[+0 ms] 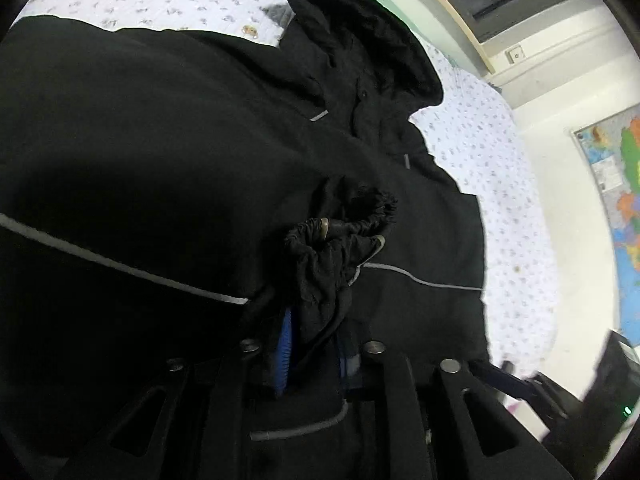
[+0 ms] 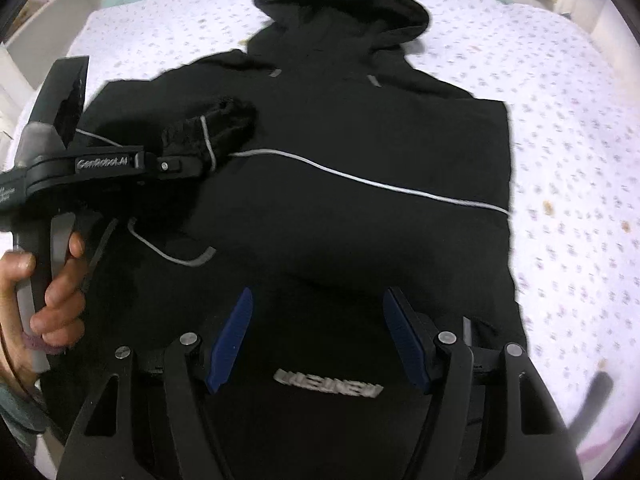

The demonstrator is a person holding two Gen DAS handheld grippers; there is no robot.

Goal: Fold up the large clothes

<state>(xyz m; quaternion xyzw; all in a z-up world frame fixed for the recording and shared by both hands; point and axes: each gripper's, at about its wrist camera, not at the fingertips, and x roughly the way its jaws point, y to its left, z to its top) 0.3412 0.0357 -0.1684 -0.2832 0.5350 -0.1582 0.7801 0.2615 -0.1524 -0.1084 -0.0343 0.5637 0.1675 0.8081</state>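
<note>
A large black hooded jacket point(image 2: 360, 152) with thin grey piping lies spread on the bed, hood point(image 2: 344, 4) at the far end. My left gripper point(image 1: 316, 320) is shut on the jacket's elastic sleeve cuff point(image 1: 344, 232) and holds it over the jacket body; the blue pads are mostly hidden by the cloth. In the right wrist view the left gripper point(image 2: 188, 164) shows at the left, held by a hand, with the cuff point(image 2: 216, 124) in it. My right gripper point(image 2: 320, 336) is open and empty above the jacket's lower part, near a grey logo point(image 2: 328, 384).
The bed has a white sheet with small flowers point(image 2: 560, 160) around the jacket. A wall with a colourful map point(image 1: 624, 208) stands to the right in the left wrist view, with dark equipment point(image 1: 592, 392) below it. White shelves point(image 2: 48, 20) stand at far left.
</note>
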